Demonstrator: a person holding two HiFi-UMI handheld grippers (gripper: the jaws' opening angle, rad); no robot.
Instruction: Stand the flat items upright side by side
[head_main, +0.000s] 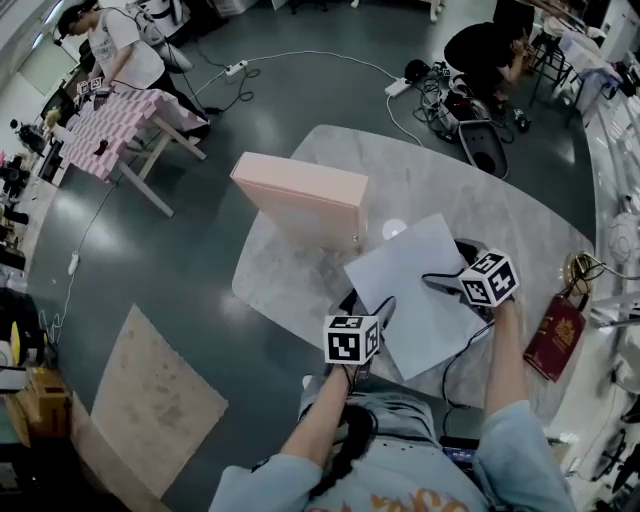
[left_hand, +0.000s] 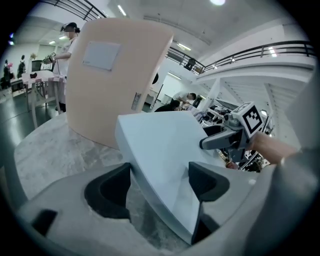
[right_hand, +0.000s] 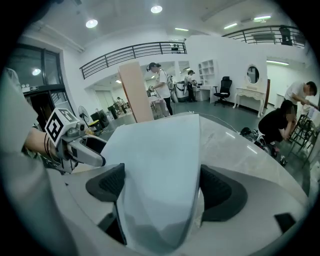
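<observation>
A grey marble table (head_main: 450, 170) stands mid-hall on a dark green floor. A dark red booklet (head_main: 553, 337) lies at the table's right edge. Beyond its far left corner, a person in a white shirt (head_main: 125, 45) stands at a pink-checked table (head_main: 120, 125). Beyond its far right side, a person in black (head_main: 485, 50) crouches among cables and gear (what occupies them cannot be made out). A white cable (head_main: 310, 52) runs past the table's far end to a power strip (head_main: 237, 68). A beige mat (head_main: 150, 400) lies off its near left side.
</observation>
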